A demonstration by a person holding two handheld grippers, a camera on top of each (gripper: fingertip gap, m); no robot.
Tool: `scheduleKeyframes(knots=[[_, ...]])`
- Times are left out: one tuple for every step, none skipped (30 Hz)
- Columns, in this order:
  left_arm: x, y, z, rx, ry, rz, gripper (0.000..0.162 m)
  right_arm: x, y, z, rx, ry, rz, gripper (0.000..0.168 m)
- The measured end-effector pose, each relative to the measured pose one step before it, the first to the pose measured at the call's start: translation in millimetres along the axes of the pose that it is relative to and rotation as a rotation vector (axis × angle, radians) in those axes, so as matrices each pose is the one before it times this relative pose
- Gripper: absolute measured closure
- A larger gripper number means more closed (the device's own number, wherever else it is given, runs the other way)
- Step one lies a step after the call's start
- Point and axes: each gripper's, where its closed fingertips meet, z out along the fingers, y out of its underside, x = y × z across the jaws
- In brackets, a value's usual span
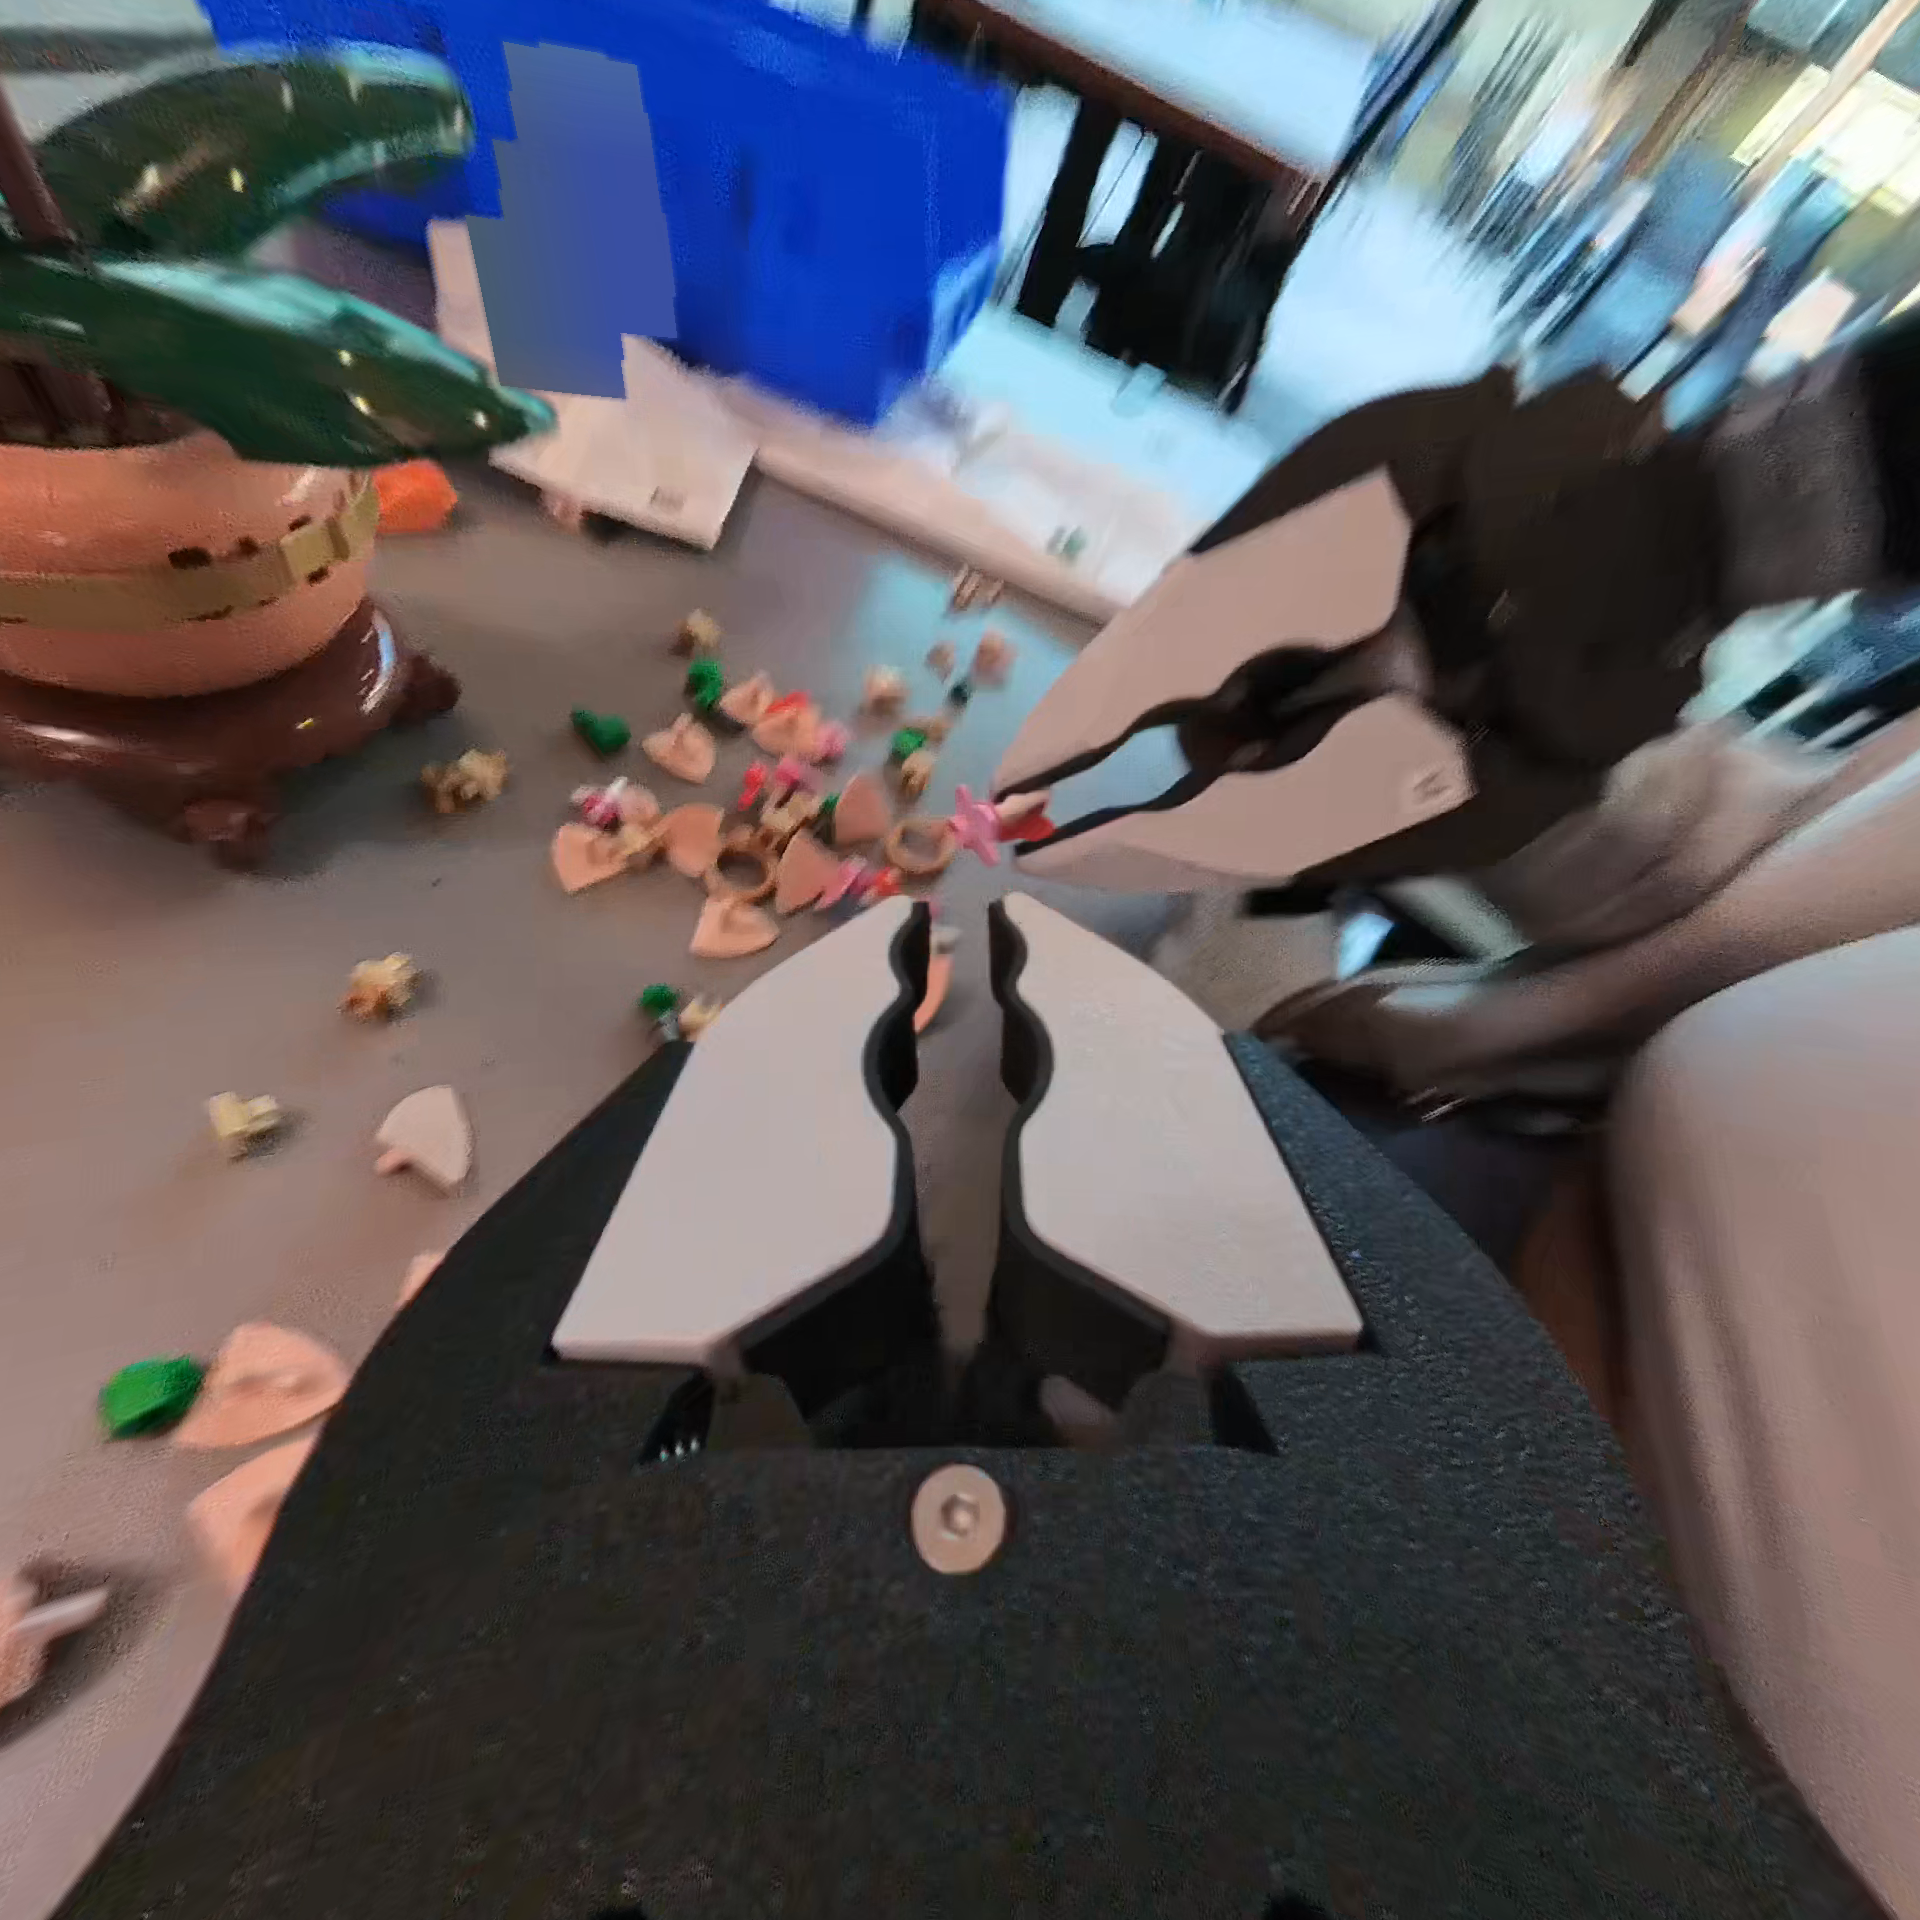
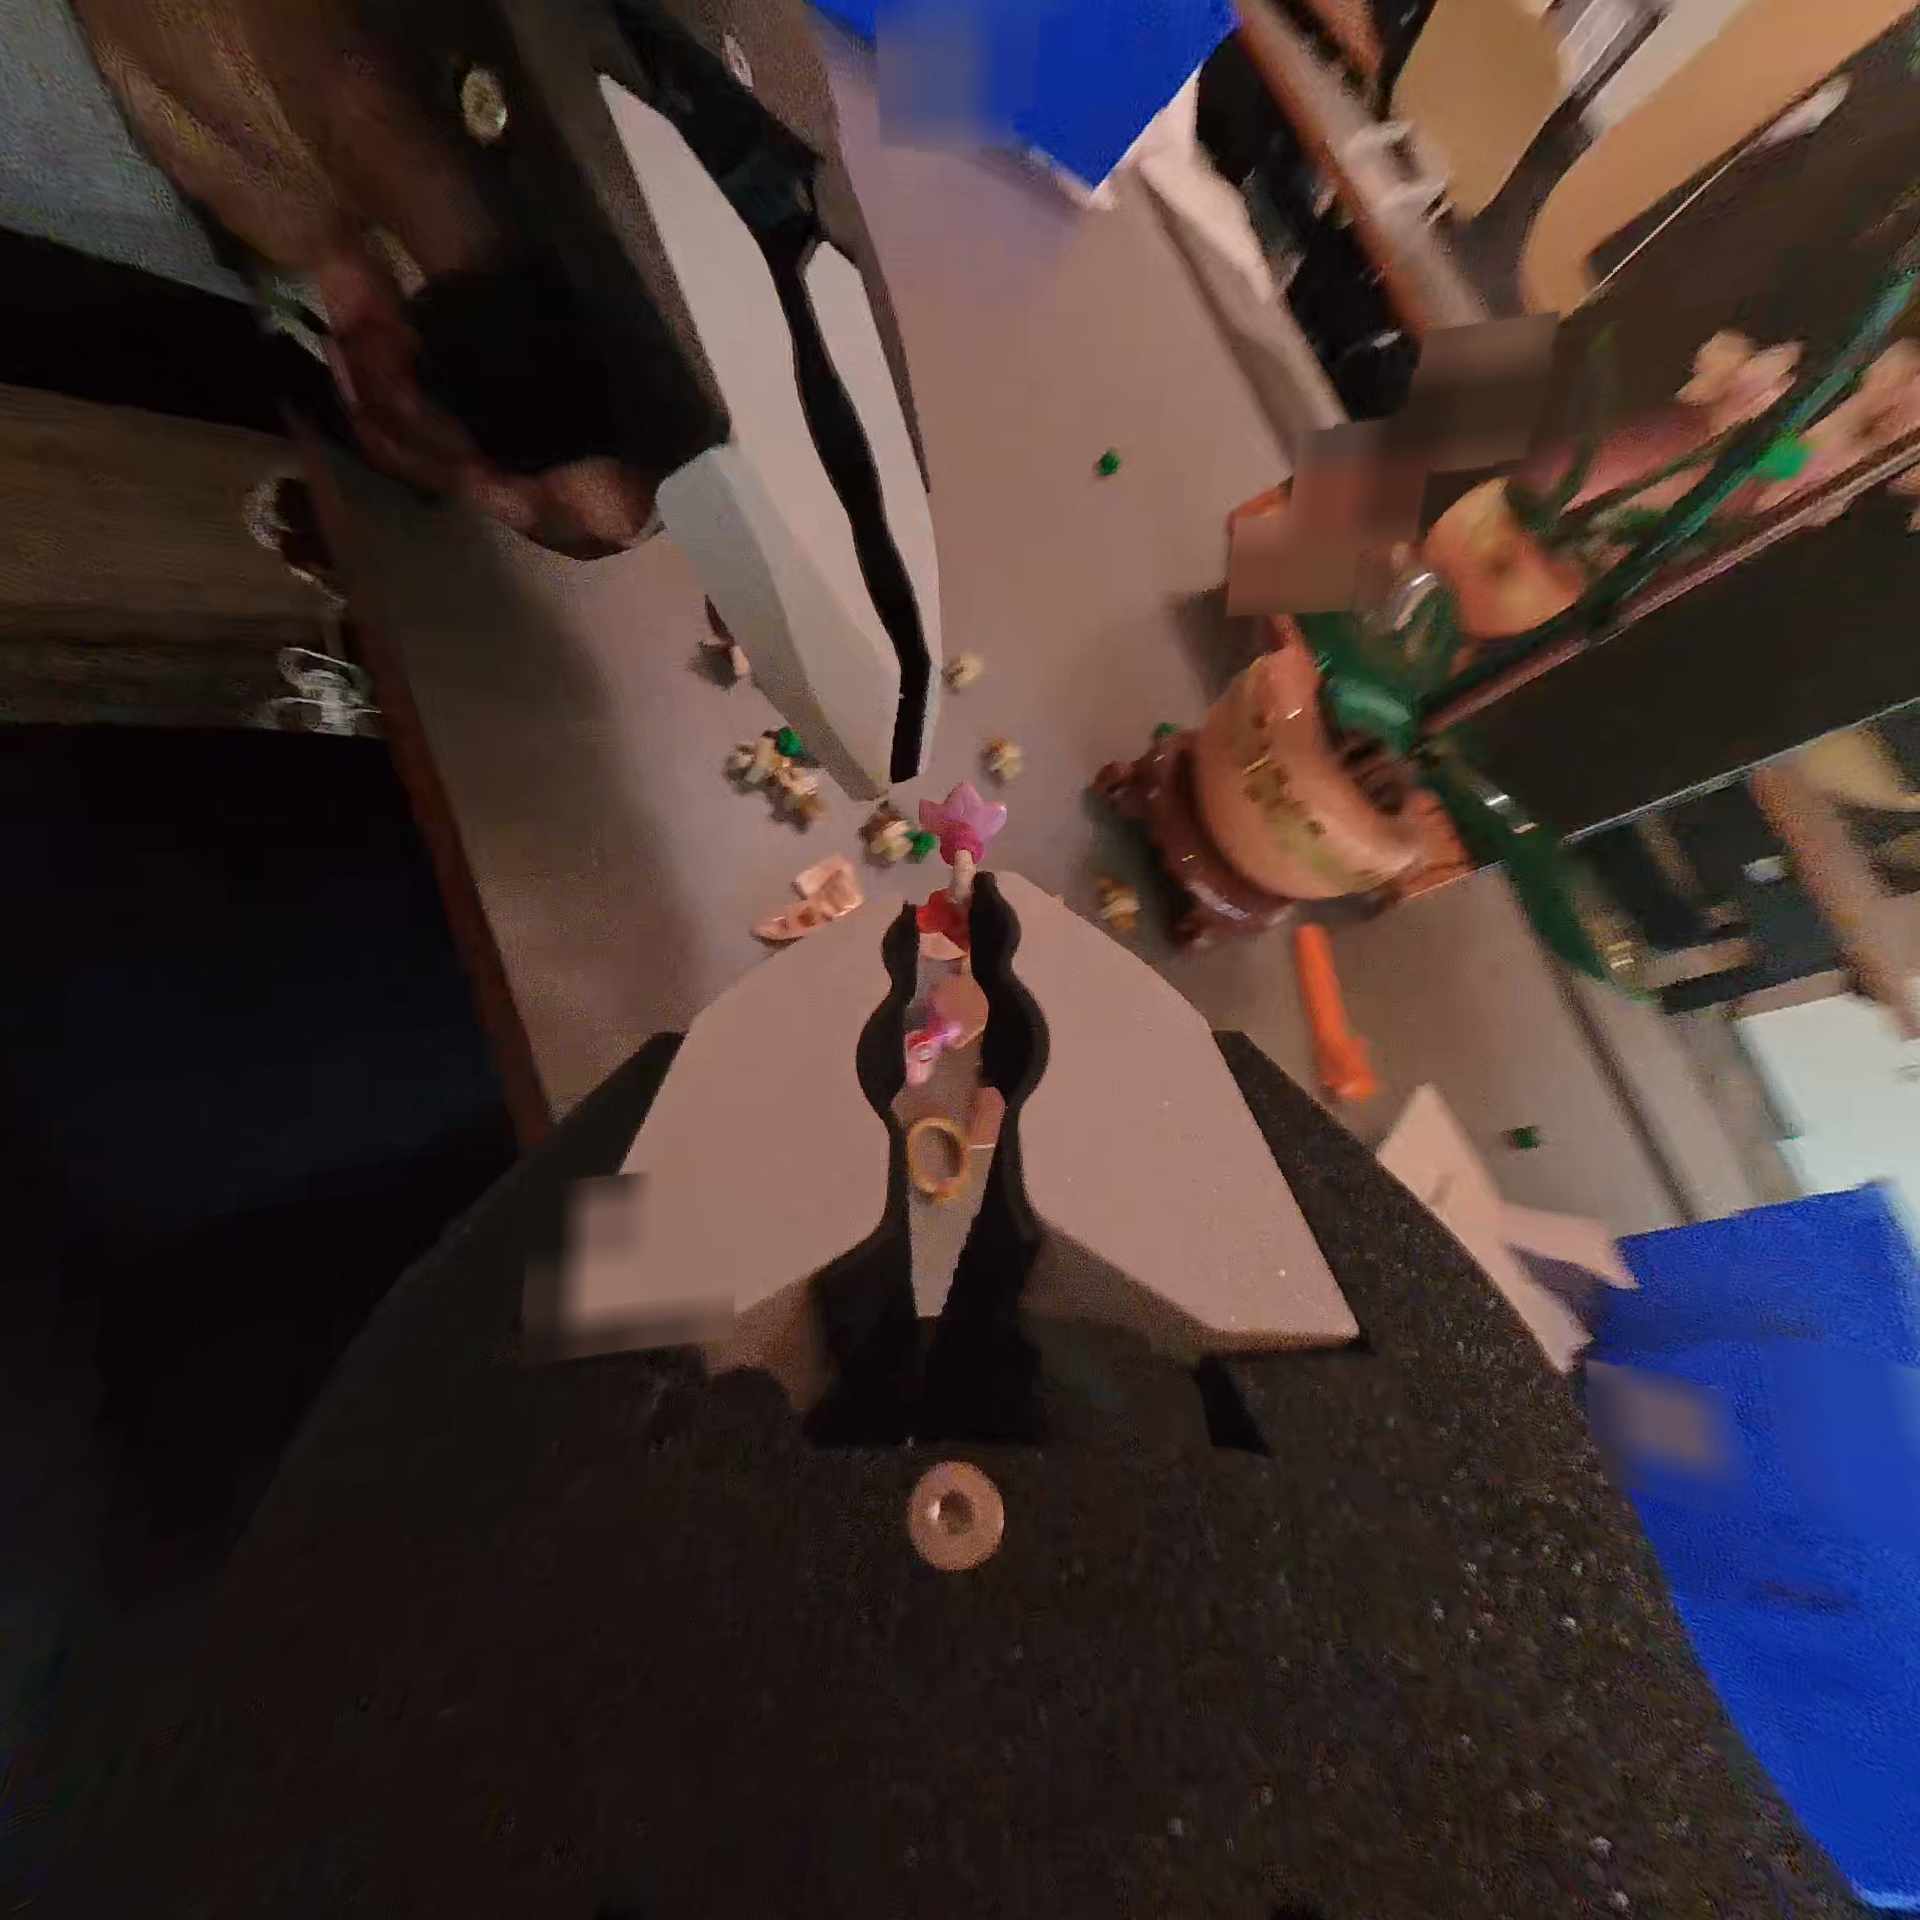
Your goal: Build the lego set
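Note:
My right gripper [image 2: 948, 902] is shut on a small flower piece [image 2: 964, 816], a pink blossom on a red base, which sticks out past the fingertips. In the left wrist view the right gripper [image 1: 1016, 821] comes in from the right and holds the flower piece [image 1: 977, 821] above the pile of loose petals and small parts [image 1: 748, 821]. My left gripper [image 1: 956, 906] is open by a narrow gap and empty, with its tips just below the flower piece. The built pot [image 1: 156, 582] with dark green leaves [image 1: 260, 353] stands at the left.
An orange tool [image 2: 1325, 1018] lies by the pot [image 2: 1278, 790]. A blue box [image 1: 779, 187] and white paper [image 1: 634, 447] lie at the back of the grey table [image 1: 208, 1039]. The set's picture box [image 2: 1662, 540] stands behind the pot. Loose petals [image 1: 426, 1138] lie scattered near the left.

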Motion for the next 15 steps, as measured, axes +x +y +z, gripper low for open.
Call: scheduleKeyframes(knots=[[4.86, -10.43, -4.04, 0.0697, 0.0583, -0.0561, 0.149, 4.93, -6.78, -3.58, 0.0208, 0.0504, -0.0958, 0.159], [1.92, -8.91, -3.09, 0.058, 0.0288, -0.0384, 0.146, 4.88, -6.78, -2.83, 0.0199, 0.0477, -0.0787, 0.16], [0.54, -6.82, -1.86, 0.0432, 0.0085, -0.0109, 0.142, 3.72, -6.18, -1.6, 0.018, 0.0339, -0.0526, 0.16], [2.59, -4.94, -0.98, 0.0327, 0.0125, 0.0078, 0.139, 0.02, -4.48, -0.01, 0.0099, 0.0028, -0.0323, 0.16], [2.04, -3.49, -0.29, 0.022, 0.0032, 0.0071, 0.138, 1.13, -4.2, 0.07, 0.0123, 0.013, -0.0216, 0.16], [2.14, -1.21, 0.58, 0.0062, 0.0035, 0.0143, 0.138, 1.58, -3.93, 0.1, 0.0163, 0.014, -0.0149, 0.16], [2.75, 0.45, 1.09, -0.0037, 0.0086, 0.0197, 0.138, -0.69, -3.64, 0.46, 0.0146, -0.0037, -0.0086, 0.16], [2.38, 0.19, 0.96, 0.0003, 0.0088, 0.0166, 0.143, 1.56, -4.63, -0.35, 0.0187, 0.0125, -0.0016, 0.16], [3.46, -2.22, 0.05, 0.0182, 0.0179, 0.0133, 0.15, 1.78, -2.68, 0.24, 0.0109, 0.0137, -0.0012, 0.16], [2.12, -3.86, -0.84, 0.0283, 0.0103, 0.0082, 0.151, 2.73, -2.7, -0.71, 0.0174, 0.0156, 0.0089, 0.161], [3.01, -3.55, -1.17, 0.0241, 0.0195, 0.0034, 0.152, 2.17, -3.7, -1.12, 0.032, 0.0044, 0.0385, 0.161], [3.11, -3.18, -1.21, 0.0195, 0.0246, -0.0093, 0.152, 0.96, -3.04, -1.06, 0.0327, -0.0146, 0.064, 0.161], [3.81, -4.77, -1.41, 0.0337, 0.0346, -0.0189, 0.153, 2.22, -2.95, -1.4, 0.0359, -0.0094, 0.0764, 0.162], [5.2, -6.47, -2.12, 0.0449, 0.0478, -0.0356, 0.154, 2.77, -2.71, -1.44, 0.0403, -0.0078, 0.0796, 0.162], [3.74, -5.82, -2.11, 0.0377, 0.037, -0.0374, 0.155, 3.23, -1.89, -1.63, 0.0375, -0.0068, 0.085, 0.162]])
